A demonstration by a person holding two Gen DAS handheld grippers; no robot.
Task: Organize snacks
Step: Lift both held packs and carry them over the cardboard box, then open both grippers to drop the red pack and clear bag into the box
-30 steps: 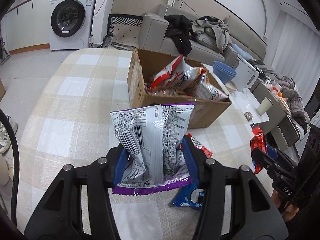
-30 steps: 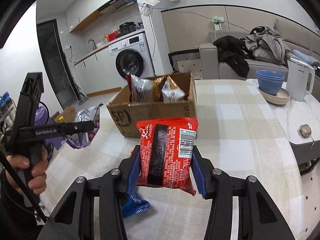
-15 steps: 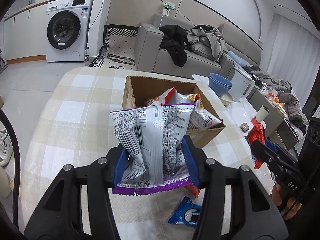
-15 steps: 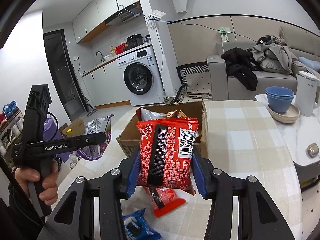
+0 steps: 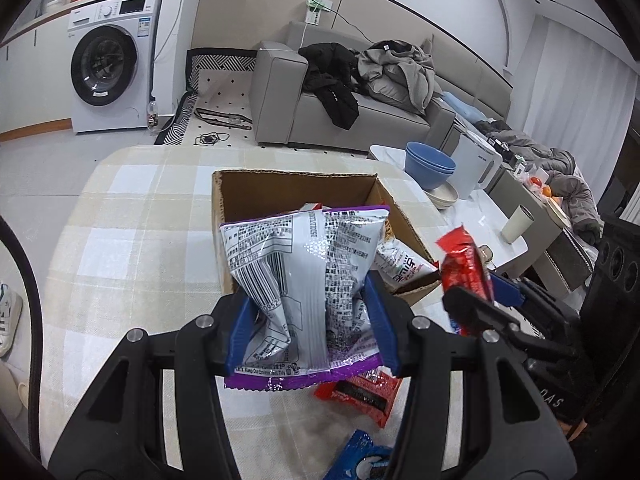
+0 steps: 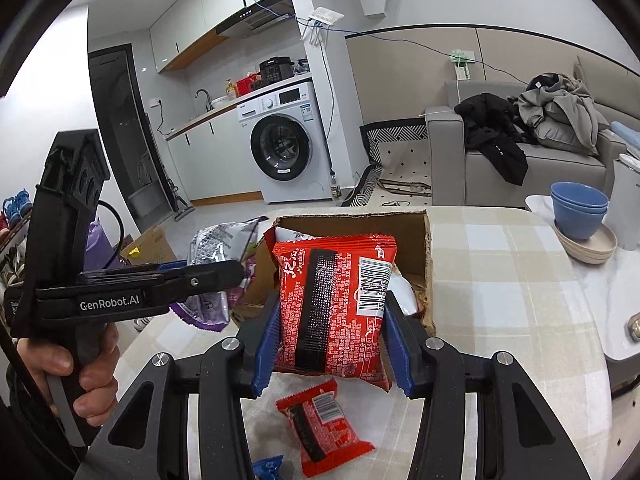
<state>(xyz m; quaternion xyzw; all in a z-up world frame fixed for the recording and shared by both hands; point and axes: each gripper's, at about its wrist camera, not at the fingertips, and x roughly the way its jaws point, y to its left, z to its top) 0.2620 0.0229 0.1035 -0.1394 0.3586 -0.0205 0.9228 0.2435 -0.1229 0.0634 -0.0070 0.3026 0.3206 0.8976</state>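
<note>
Right now the left gripper (image 5: 308,328) pinches a silver and purple snack bag (image 5: 304,276), and the right gripper (image 6: 330,346) clamps a red packet (image 6: 334,308). Both snacks hang over the near edge of the cardboard box (image 5: 296,186) on the checked table (image 5: 132,216).

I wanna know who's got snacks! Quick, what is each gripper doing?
Left gripper: closed, holding the silver and purple snack bag.
Right gripper: closed, holding the red snack packet.

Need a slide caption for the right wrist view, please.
Right gripper holds a red snack packet before the cardboard box; another red packet lies on the checked tablecloth.
</note>
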